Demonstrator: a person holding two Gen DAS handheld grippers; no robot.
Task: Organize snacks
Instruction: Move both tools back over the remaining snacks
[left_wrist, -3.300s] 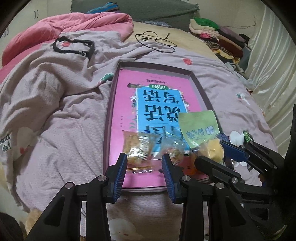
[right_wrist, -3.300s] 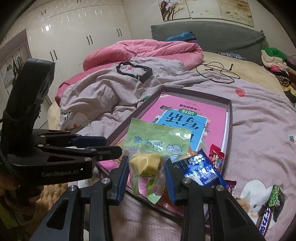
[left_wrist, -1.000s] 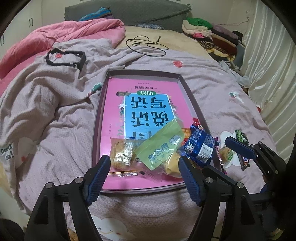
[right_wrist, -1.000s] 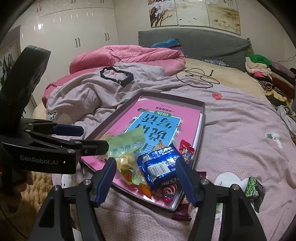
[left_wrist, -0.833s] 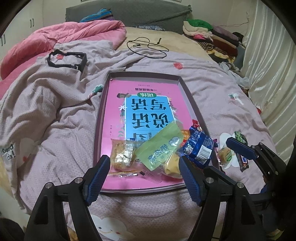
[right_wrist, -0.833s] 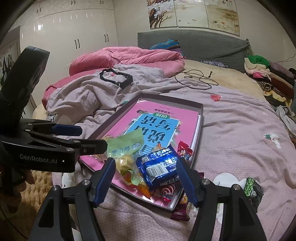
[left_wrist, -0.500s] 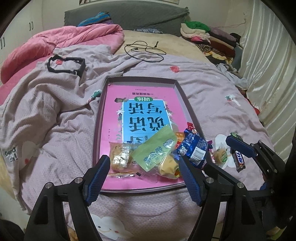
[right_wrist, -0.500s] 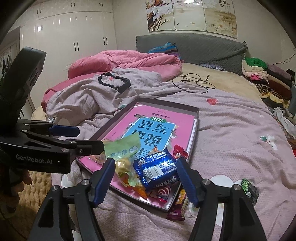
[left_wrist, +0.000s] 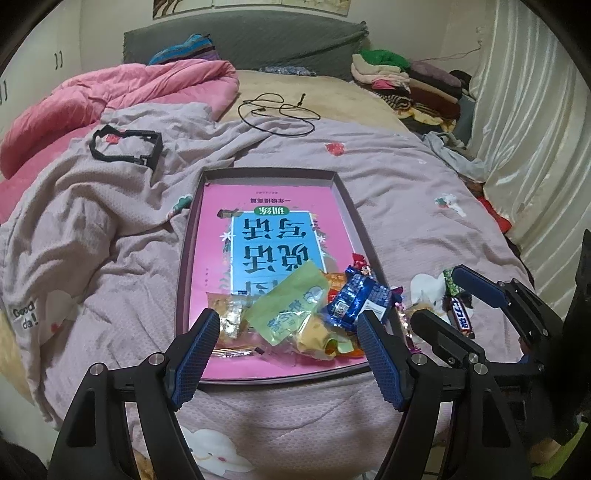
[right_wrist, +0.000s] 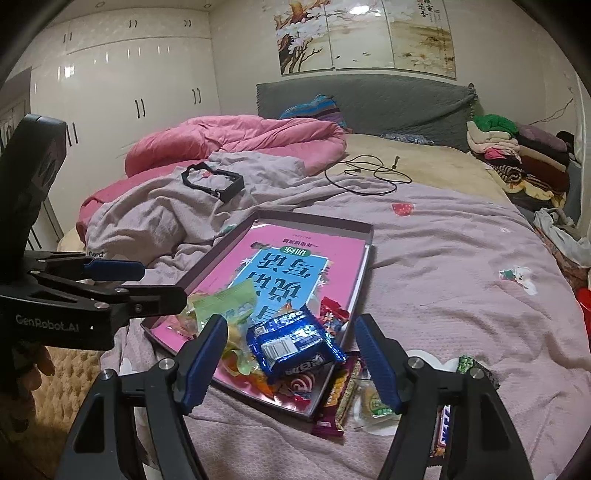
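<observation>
A shallow purple tray (left_wrist: 186, 258) (right_wrist: 364, 258) with a pink and blue book in it lies on the bed. At its near end lie a green snack bag (left_wrist: 291, 306) (right_wrist: 221, 301), a clear yellow snack pack (left_wrist: 227, 315), and a blue packet (left_wrist: 356, 299) (right_wrist: 291, 341) on the tray's right rim. More snacks lie on the blanket right of the tray: a chocolate bar (left_wrist: 460, 314) (right_wrist: 443, 428), a purple wrapper (right_wrist: 338, 397) and a round cake pack (right_wrist: 371, 400). My left gripper (left_wrist: 286, 356) is open and empty above the tray's near edge. My right gripper (right_wrist: 291, 360) is open and empty above the blue packet.
A grey-purple blanket (left_wrist: 92, 236) covers the bed, with a pink duvet (left_wrist: 110, 96) behind. A black frame (left_wrist: 125, 147) and a black cable (left_wrist: 277, 110) lie farther back. Folded clothes (left_wrist: 399, 74) are stacked at the far right, beside a curtain (left_wrist: 535, 147).
Both grippers have opened wide and pulled back and up from the tray. The green bag and blue packet, earlier between the fingers, now lie loose at the tray's near end.
</observation>
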